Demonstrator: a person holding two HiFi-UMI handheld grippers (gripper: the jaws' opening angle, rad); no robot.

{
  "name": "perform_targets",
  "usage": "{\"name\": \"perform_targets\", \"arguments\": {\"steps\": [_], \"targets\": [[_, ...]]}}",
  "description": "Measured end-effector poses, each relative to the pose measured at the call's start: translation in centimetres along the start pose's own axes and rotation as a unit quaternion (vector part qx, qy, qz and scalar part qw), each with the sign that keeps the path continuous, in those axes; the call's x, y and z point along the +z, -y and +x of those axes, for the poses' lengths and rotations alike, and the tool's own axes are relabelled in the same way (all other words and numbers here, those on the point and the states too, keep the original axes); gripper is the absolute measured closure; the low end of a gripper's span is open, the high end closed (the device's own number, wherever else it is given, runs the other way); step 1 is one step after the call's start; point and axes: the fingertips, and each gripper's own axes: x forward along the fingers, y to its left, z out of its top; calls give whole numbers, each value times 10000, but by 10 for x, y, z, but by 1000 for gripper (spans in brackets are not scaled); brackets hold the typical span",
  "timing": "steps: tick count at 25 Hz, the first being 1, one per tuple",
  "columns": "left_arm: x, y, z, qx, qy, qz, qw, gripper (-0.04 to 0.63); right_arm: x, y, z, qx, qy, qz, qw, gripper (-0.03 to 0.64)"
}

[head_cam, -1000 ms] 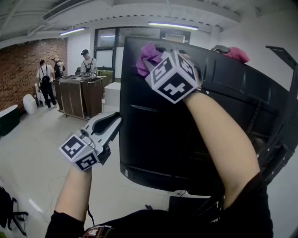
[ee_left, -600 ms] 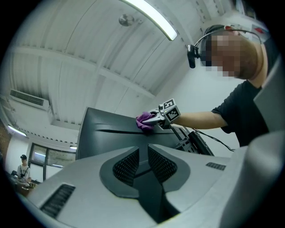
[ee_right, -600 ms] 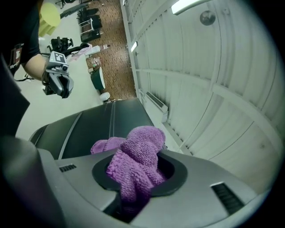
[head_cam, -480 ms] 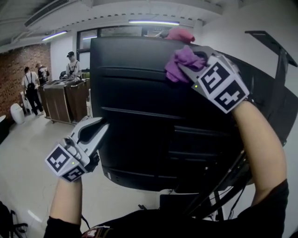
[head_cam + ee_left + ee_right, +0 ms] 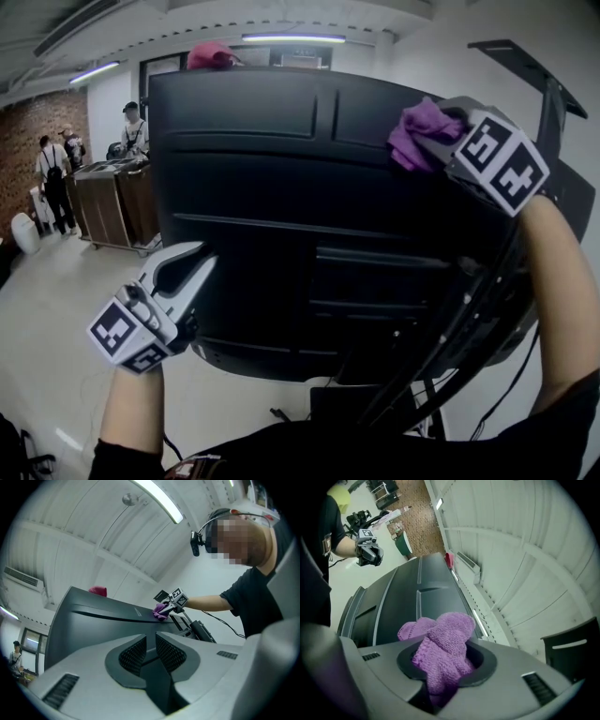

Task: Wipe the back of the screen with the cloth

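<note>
Right tongs [image 5: 437,139] pinch a bunched purple cloth [image 5: 417,131] against the upper right corner of the black screen back [image 5: 272,187] in the head view. The left tongs [image 5: 187,267] sit at its lower left edge, and I cannot tell whether they touch it. A black mount arm [image 5: 469,319] crosses the panel's right side. From the left gripper view, the left tongs are pressed together with nothing between them, and the panel slopes away toward the cloth at its far edge. From the right gripper view, the cloth fills the right tongs' gap and bulges past their tips, with the ribbed panel beyond. To wipe well, I judge only the cloth should meet the plastic, never the hard tips. Passes should overlap and run down from this top band, following the raised ribs. The left side should brace the panel, since a screen on such an arm will likely swing under pressure. Near the mount, shorter strokes seem wise.
</note>
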Motion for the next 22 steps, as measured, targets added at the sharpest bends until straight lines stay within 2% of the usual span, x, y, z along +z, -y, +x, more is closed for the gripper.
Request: {"name": "perform_targets", "arguments": {"steps": [8, 11, 13, 15, 18, 22], "targets": [[2, -2, -3, 58, 24, 9, 10000, 537, -50, 26, -13, -363, -931, -288, 9946, 505], [7, -2, -2, 47, 110, -8, 9999, 537, -49, 28, -17, -525, -943, -301, 9937, 505], [8, -1, -3, 31, 145, -24, 9999, 537, -28, 25, -22, -770, -609, -320, 9947, 505], [9, -3, -4, 32, 152, -1, 9999, 537, 15, 8, -27, -796, 21, -373, 9961, 505], [6, -12, -7, 168, 68, 246, 9995, 537, 92, -46, -16, -278, 958, -560, 9934, 505], [3, -20, -22, 289, 8, 222, 9993, 537, 183, -120, 25, 311, 1743, -869, 9804, 505]]}}
